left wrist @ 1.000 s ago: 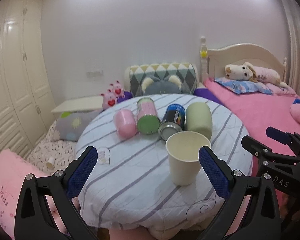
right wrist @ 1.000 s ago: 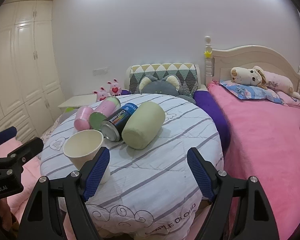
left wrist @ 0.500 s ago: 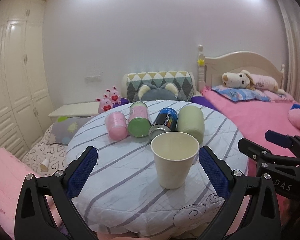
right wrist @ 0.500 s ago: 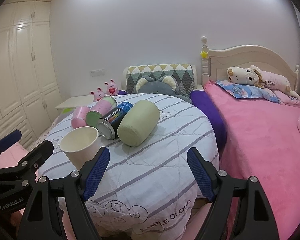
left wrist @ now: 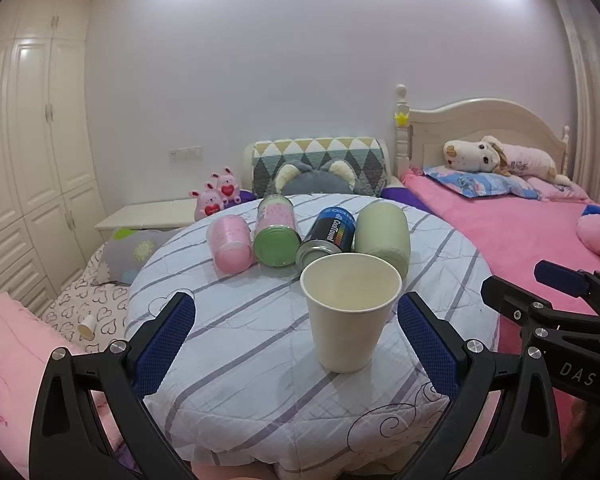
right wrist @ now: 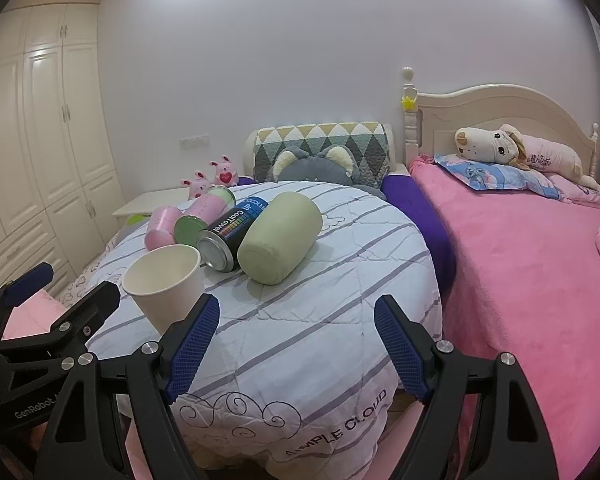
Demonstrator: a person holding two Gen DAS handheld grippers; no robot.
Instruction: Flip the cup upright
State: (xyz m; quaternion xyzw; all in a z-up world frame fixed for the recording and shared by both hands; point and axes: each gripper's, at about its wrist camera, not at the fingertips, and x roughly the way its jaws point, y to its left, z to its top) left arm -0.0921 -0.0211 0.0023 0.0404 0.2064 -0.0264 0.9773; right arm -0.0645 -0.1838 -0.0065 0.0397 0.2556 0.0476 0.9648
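Note:
A cream paper cup [left wrist: 350, 316] stands upright, mouth up, on the round table with a striped white cloth [left wrist: 260, 360]. It also shows in the right wrist view [right wrist: 166, 284]. My left gripper [left wrist: 296, 344] is open and empty, back from the cup near the table's front edge, with the cup just ahead between its blue-padded fingers [left wrist: 164, 344]. My right gripper [right wrist: 296, 344] is open and empty, to the right of the cup and level with the table's front edge.
Behind the cup lie a pink cup [left wrist: 230, 244], a green-bottomed can [left wrist: 276, 232], a dark blue can [left wrist: 328, 234] and a pale green cylinder [left wrist: 384, 236], all on their sides. A pink bed [left wrist: 520, 232] stands right, a white wardrobe [left wrist: 32, 160] left.
Both grippers have drawn back and tilted upward from the table. The cup stays upright in place and now sits lower and more central in the left wrist view.

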